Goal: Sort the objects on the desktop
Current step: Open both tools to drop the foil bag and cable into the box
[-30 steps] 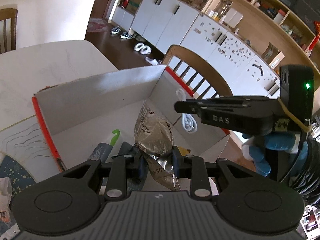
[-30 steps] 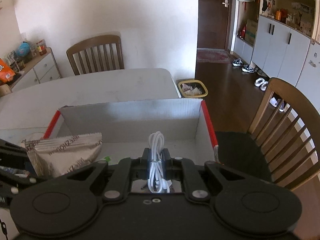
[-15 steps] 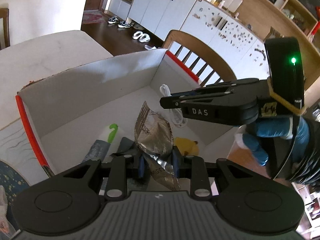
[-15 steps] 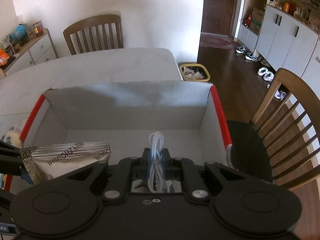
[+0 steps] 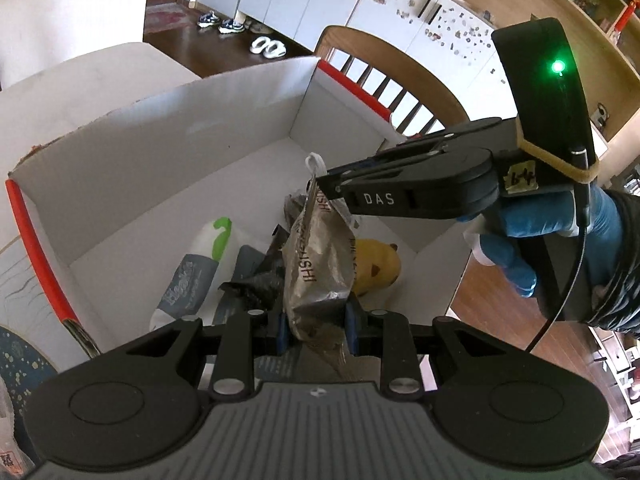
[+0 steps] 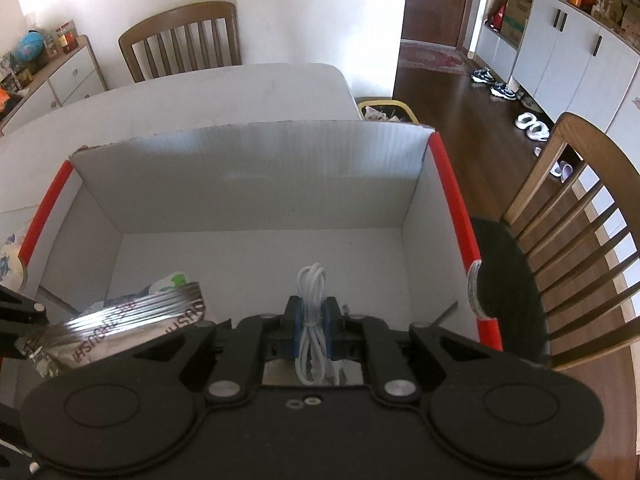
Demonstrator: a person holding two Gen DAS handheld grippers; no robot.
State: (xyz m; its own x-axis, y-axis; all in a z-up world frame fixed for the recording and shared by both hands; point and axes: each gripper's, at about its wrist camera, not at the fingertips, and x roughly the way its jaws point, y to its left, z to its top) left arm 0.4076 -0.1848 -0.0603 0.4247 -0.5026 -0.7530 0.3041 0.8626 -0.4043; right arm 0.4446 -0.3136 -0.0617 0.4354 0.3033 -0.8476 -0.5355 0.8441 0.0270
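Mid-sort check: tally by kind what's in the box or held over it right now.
Foil snack packets: 1, silver packet, in the left gripper
Cables: 1, white cable, in the right gripper
Tubes: 1, white tube
Plush toys: 1, yellow toy
Dark wrappers: 1, black wrapper
Total: 5

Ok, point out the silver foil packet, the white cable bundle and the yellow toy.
silver foil packet (image 5: 316, 268): left wrist view, its printed face.
white cable bundle (image 6: 313, 312): right wrist view, the coil's middle.
yellow toy (image 5: 376, 266): left wrist view, its rounded body.

We see a white box (image 6: 256, 184) with red edges, a silver snack bag (image 5: 316, 264) with dark lettering, a white cable (image 6: 312, 300), and a yellow toy (image 5: 378, 266).
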